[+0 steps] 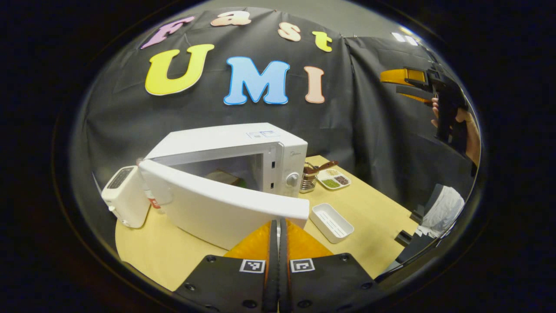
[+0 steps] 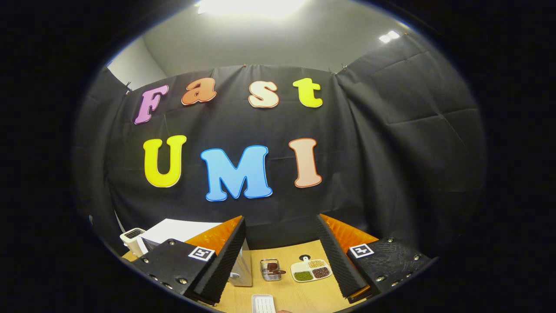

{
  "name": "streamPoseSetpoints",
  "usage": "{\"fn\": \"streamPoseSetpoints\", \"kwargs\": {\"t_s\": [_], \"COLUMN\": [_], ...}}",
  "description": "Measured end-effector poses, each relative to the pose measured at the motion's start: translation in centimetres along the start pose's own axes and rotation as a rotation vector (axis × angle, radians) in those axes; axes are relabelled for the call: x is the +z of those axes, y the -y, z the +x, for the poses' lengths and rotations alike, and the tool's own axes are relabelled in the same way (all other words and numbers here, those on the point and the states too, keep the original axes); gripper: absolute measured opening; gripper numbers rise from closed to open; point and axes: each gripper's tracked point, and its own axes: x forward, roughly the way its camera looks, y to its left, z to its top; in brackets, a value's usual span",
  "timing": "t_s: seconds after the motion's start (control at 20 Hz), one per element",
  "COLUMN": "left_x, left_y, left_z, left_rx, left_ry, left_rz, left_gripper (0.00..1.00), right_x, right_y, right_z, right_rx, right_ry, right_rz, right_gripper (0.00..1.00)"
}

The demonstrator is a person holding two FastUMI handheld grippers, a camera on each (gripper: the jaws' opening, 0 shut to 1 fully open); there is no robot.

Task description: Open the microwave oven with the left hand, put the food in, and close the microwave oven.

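- Left gripper (image 1: 278, 243): fingers pressed together, empty, just at the free edge of the microwave door (image 1: 226, 204).
- Door stood partly open; microwave (image 1: 243, 148) on the counter (image 1: 373, 208); something lay inside, unclear what.
- Right gripper (image 2: 280, 256): fingers spread wide, empty, raised above the counter.
- White tray (image 1: 332, 222) beside the microwave.

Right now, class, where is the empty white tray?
In the left gripper view, the white tray lies on the table, right of the microwave door, nearer than the divided dish.
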Motion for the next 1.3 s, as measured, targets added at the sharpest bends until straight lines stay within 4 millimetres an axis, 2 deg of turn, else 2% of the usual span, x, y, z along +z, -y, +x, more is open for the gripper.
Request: {"fn": "streamPoseSetpoints", "kwargs": {"t_s": [0.4, 0.65, 0.95, 1.3], "left_x": [1.7, 3.2, 4.5, 5.9], "left_y": [1.2, 1.0, 0.8, 0.2], "left_z": [4.2, 7.2, 10.3, 13.2], "left_rx": [-0.024, -0.026, -0.002, 0.026], "left_ry": [-0.008, 0.0, 0.011, 0.021], "left_rz": [0.043, 0.037, 0.018, 0.018], "left_gripper": [0.07, 0.07, 0.07, 0.07], "right_x": [0.2, -0.4, 0.1, -0.8], "right_y": [3.9, 5.8, 6.4, 7.0], "right_z": [0.4, 1.0, 2.0, 3.1], "right_rx": [-0.061, -0.091, -0.077, -0.081], "right_ry": [0.008, -0.004, 0.017, -0.001], "right_rz": [0.011, 0.014, -0.028, -0.03], "right_gripper": [0.97, 0.97, 0.97, 0.97]}}
